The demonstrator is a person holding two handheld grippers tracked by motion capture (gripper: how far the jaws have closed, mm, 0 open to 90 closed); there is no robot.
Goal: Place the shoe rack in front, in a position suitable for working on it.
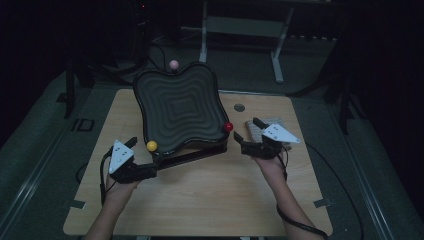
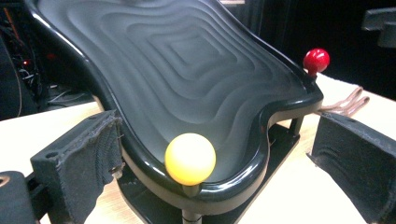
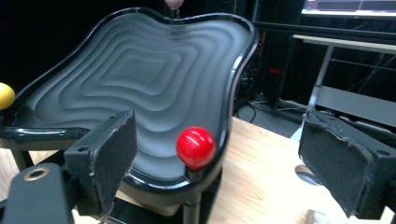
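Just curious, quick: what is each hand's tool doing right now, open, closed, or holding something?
Left tool: open, around the yellow knob, not gripping.
Right tool: open, around the red knob, holding nothing.

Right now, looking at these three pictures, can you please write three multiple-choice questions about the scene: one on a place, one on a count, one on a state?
1. Where is the yellow ball?
A. at the tray corner nearest the left gripper
B. lying in the middle of the tray
C. on the floor

2. How many coloured balls stand at corners of the black tray?
A. one
B. three
C. five

3. How do the jaws of the right gripper stand?
A. shut on the red ball
B. shut on nothing
C. open, with the red ball between them, untouched

Answers: 1 A, the yellow ball sits on a post just ahead of the left jaws. 2 B, yellow, red and a pink ball show. 3 C, a clear gap shows on each side of the ball.
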